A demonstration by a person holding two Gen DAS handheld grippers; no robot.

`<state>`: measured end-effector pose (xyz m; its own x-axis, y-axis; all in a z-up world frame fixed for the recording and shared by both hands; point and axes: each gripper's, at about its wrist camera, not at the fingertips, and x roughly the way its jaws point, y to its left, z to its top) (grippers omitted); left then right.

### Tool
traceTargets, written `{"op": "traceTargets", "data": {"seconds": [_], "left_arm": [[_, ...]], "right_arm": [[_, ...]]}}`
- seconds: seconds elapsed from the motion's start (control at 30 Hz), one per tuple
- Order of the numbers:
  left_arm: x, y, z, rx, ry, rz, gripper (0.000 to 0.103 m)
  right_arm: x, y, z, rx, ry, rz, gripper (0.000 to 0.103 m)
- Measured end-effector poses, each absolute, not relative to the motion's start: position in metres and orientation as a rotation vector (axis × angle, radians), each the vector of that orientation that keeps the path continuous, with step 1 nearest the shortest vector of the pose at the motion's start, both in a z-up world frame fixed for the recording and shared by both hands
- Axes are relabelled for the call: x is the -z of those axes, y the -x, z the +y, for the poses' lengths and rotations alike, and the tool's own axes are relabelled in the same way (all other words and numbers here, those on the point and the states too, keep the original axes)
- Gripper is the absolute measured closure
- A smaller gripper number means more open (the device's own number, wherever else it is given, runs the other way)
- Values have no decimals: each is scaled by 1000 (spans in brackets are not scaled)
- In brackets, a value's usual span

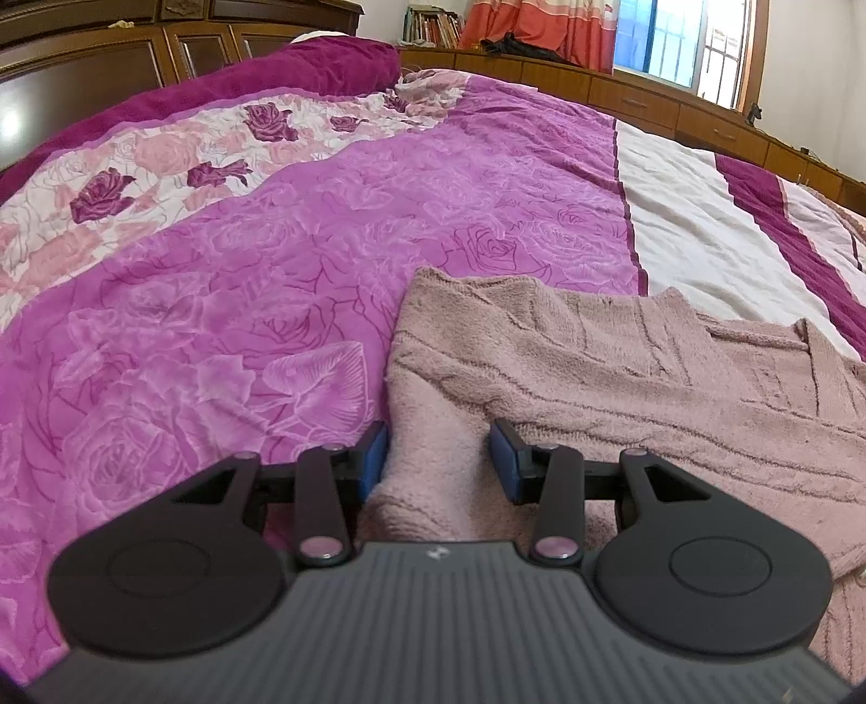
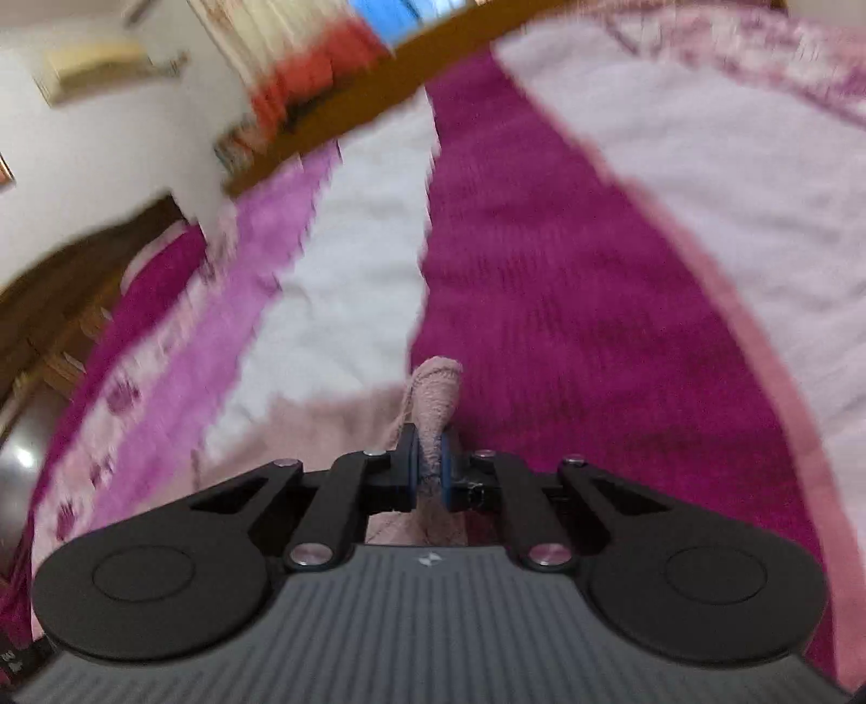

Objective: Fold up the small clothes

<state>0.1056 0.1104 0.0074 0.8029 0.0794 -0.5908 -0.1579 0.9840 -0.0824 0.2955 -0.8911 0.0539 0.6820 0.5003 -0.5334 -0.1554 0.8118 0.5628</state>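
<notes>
Left wrist view. Left gripper (image 1: 437,460): jaws spread, blue pads (image 1: 376,460) on either side of a raised fold of the sweater (image 1: 595,368); left pad touching or nearly touching the knit, right pad apart from it, nothing pinched. Sweater: dusty pink, cable-knit, lying on the bedspread (image 1: 270,260), spread toward the right of the view, with its near part under the gripper. Bedspread: magenta with rose pattern, a pale floral band at far left, white and dark magenta stripes at right. Beyond the bed: wooden headboard (image 1: 135,49), low wooden cabinets (image 1: 649,97), orange curtain (image 1: 541,32), window (image 1: 682,43), books (image 1: 433,24).

Right wrist view, blurred. Right gripper (image 2: 427,471): jaws pressed together, pinching a bunched piece of the pink sweater (image 2: 435,395) that stands up between the blue pads and pokes out past them. More pink knit lies at lower left of the gripper, on the bedspread (image 2: 568,298) of white and dark magenta stripes. Background too smeared to itemise beyond the curtain (image 2: 314,76) and wood trim (image 2: 433,59).
</notes>
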Motion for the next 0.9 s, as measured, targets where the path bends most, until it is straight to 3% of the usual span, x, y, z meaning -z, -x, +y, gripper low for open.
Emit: {"op": "traceTargets", "data": {"seconds": [0.33, 0.37, 0.5, 0.57, 0.9], "left_arm": [[-19, -107, 110, -130, 89, 663, 59], [-22, -105, 111, -128, 87, 668, 58], [-40, -93, 114, -120, 74, 674, 58], [-49, -83, 115, -104, 63, 675, 58], [-81, -18, 112, -39, -2, 738, 58]], "right_arm": [[-38, -287, -863, -233, -286, 793, 94], [-41, -284, -861, -225, -274, 794, 90], [-64, -258, -861, -202, -171, 760, 60], [-76, -238, -869, -215, -135, 729, 53], [-110, -139, -894, -330, -175, 734, 44]]}}
